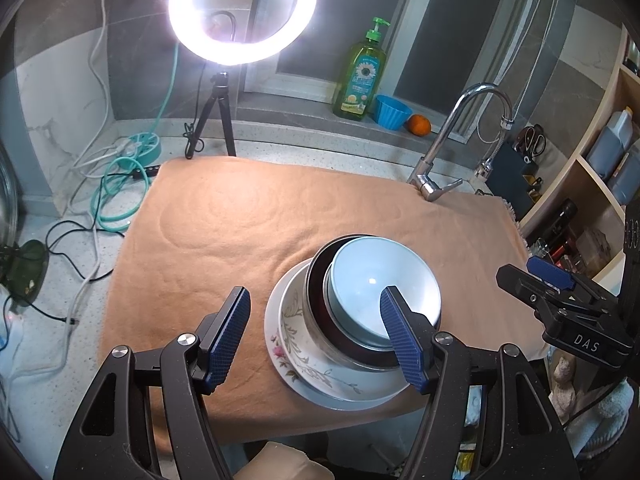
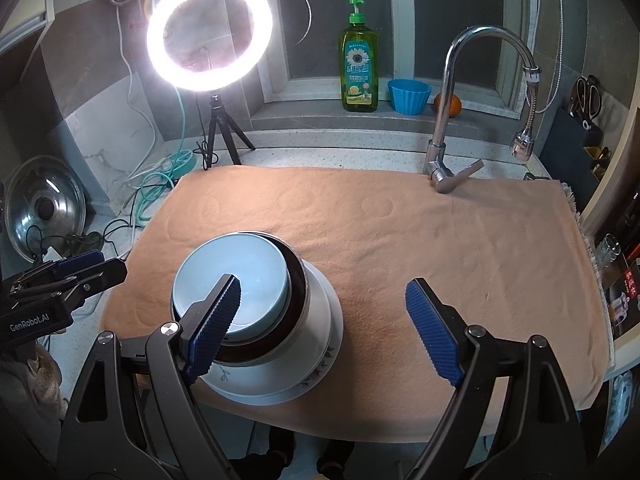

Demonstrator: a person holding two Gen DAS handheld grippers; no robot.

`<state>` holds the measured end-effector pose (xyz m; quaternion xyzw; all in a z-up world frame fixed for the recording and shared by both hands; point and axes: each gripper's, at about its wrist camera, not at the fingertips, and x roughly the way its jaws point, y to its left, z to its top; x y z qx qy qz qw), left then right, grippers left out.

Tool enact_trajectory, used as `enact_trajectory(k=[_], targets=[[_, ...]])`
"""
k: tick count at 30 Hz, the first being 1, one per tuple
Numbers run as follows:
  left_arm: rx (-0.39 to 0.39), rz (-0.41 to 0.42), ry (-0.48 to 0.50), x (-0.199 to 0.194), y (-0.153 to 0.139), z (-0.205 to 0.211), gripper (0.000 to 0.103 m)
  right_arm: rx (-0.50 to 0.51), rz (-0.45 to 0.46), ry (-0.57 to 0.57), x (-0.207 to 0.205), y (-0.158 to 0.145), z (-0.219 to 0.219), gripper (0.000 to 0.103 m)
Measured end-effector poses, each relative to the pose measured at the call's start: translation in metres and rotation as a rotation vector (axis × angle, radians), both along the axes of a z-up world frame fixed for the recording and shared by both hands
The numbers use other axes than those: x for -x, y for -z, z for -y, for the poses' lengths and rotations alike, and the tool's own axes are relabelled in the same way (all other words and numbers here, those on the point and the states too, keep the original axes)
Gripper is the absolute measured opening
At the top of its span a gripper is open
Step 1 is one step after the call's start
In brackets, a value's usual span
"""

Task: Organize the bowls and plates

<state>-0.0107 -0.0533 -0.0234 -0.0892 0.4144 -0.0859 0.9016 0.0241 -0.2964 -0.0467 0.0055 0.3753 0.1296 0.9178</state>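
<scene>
A stack of dishes stands near the front edge of an orange towel. A pale blue bowl sits in a dark-rimmed bowl, which rests in a white floral dish. The blue bowl tops the same stack in the right wrist view, with the floral dish under it. My left gripper is open and empty above the stack's near side. My right gripper is open and empty, just right of the stack. Each gripper shows at the edge of the other's view.
A ring light on a tripod stands behind the towel. A faucet rises at the back right. A green soap bottle, blue cup and orange sit on the sill. Cables and a pot lid lie left. Shelves stand right.
</scene>
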Motion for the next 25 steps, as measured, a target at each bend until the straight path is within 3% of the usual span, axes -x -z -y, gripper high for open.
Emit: enact_trajectory(k=[25], targets=[[-0.016,0.023,0.006,-0.010,0.001,-0.001,0.067,0.007,-0.015,-0.011,-0.011,0.007,-0.004,0.087]])
